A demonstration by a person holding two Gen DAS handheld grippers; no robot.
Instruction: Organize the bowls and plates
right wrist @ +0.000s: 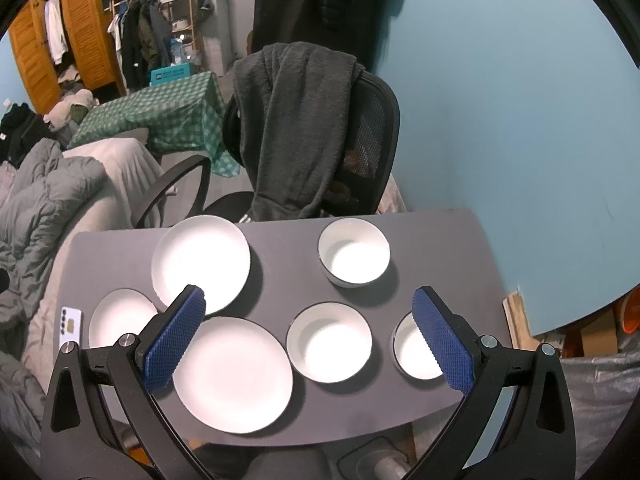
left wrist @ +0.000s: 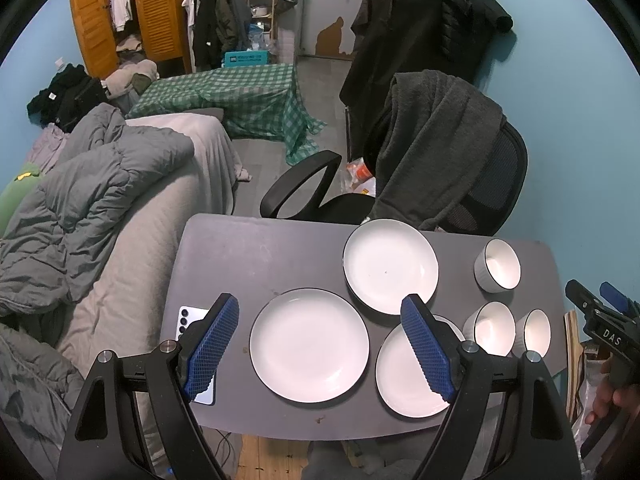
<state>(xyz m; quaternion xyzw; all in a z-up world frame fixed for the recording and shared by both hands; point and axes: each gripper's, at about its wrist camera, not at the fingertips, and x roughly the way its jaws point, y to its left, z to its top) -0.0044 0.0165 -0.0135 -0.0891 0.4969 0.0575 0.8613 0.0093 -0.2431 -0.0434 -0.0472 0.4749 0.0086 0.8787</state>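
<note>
Left tool (left wrist: 320, 348): spread wide and empty, hovering above the near-left plate (left wrist: 309, 345), which lies framed between its blue pads; a sensible stance for coming down on a rim.
Right tool (right wrist: 308, 336): likewise wide and holding nothing, hanging over the near edge of the tabletop (right wrist: 440, 240) with the middle bowl (right wrist: 329, 342) between its pads.
Plates: three white, dark-rimmed ones lie flat and unstacked on the left half: the near-left plate, a near-centre plate (right wrist: 234, 374), and a far plate (right wrist: 201, 262). They sit just beside one another; whether the rims touch I cannot tell.
Bowls: three on the right half, the middle bowl, a near-right bowl (right wrist: 412, 354) partly hidden behind a pad, and a far bowl (right wrist: 354, 251) standing apart.
Task state: nothing is stacked, so sorting looks not yet begun.
Likely reason for layout: like pieces are already grouped by side, so each tool probably serves its own kind.
Phone (left wrist: 188, 320): lies at the tabletop's left edge, beside the plates; a thing to avoid when lifting.
Risk: the thin, flat plate rims give little to pinch.
</note>
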